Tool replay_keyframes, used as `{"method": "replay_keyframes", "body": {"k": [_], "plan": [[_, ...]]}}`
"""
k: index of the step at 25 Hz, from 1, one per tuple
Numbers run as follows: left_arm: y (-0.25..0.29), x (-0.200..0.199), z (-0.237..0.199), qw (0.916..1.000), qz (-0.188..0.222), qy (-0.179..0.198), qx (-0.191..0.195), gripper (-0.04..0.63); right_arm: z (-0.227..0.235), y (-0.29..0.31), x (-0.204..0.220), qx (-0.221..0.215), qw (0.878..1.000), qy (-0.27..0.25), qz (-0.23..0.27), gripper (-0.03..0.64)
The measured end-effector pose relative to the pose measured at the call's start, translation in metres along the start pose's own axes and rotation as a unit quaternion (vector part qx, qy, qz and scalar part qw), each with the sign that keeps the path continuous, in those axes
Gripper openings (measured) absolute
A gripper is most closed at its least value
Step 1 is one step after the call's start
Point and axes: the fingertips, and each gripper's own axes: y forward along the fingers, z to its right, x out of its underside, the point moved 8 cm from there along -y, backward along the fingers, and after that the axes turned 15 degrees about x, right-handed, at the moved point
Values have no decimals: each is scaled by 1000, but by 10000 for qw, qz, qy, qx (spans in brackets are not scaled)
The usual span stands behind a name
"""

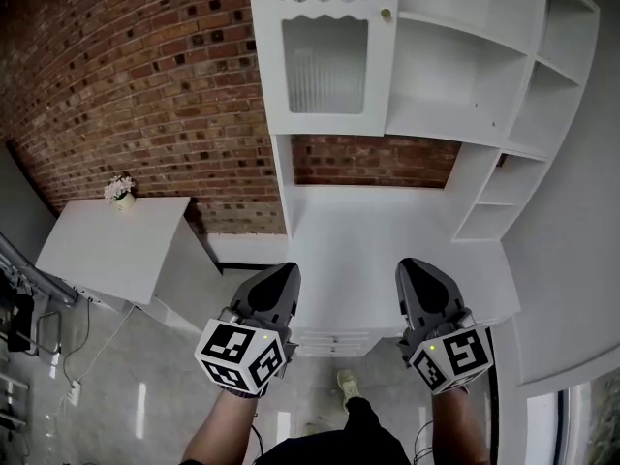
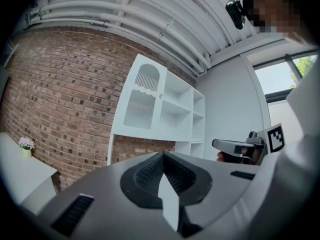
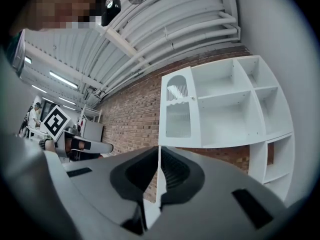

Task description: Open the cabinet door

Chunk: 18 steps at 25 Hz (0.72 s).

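The white cabinet door (image 1: 325, 61), with ribbed glass panes and a small brass knob (image 1: 386, 14) at its right edge, is closed on the wall unit above the white desk top (image 1: 387, 240). Both grippers hover side by side over the desk's near edge, well short of the door. My left gripper (image 1: 278, 281) is shut and holds nothing, and so is my right gripper (image 1: 417, 274). In the left gripper view the door (image 2: 140, 101) stands far ahead of the shut jaws. In the right gripper view the door (image 3: 178, 111) and its knob (image 3: 192, 98) show above the jaws.
Open white shelves (image 1: 465, 56) fill the unit to the right of the door. A brick wall (image 1: 145, 76) lies behind. At the left a low white table (image 1: 116, 245) carries a small flower pot (image 1: 119, 192). Drawers (image 1: 334, 342) sit under the desk. Cables (image 1: 73, 356) lie on the floor.
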Motion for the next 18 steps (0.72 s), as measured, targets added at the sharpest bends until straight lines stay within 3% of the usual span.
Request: {"method": "replay_keyframes", "body": {"k": [13,18], "plan": [[118,-24,-65,9978,140,69,-644,5,76,162,15,-669,9977,-141,27,10],[150,-27,-78,9961,186,114,-851,5,104,211,26,-844,9963,-135,22,61]]}}
